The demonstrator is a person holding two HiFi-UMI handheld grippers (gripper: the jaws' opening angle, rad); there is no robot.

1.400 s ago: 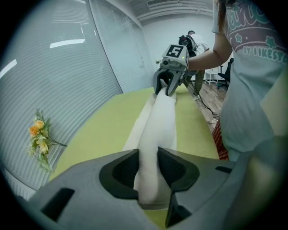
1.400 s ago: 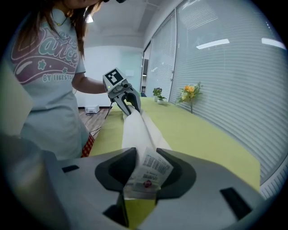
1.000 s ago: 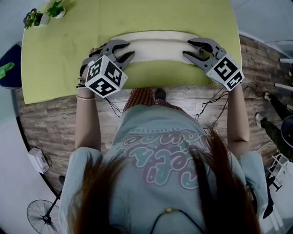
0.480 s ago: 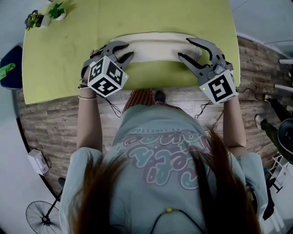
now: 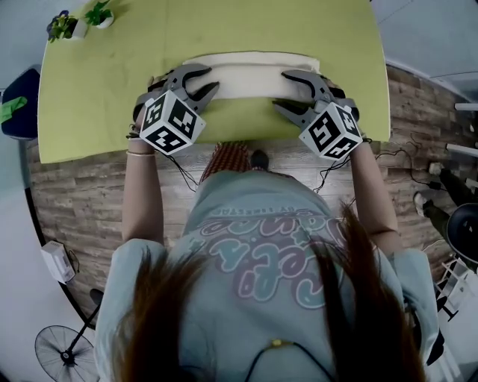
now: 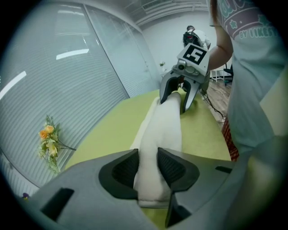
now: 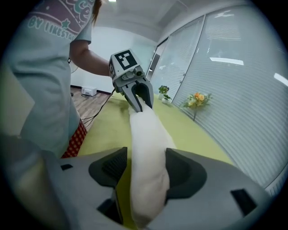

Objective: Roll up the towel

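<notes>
right gripper (image 7: 146, 167) opening, towel (image 7: 145, 130) between jaws

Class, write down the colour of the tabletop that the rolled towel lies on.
Yellow-green; the tabletop under the towel shows best in the head view.

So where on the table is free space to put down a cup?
Free: the wide green table stretch beyond the towel, right of the potted plants; also the left strip between plants and near edge. Crowded: the near edge, where the towel lies.
</notes>
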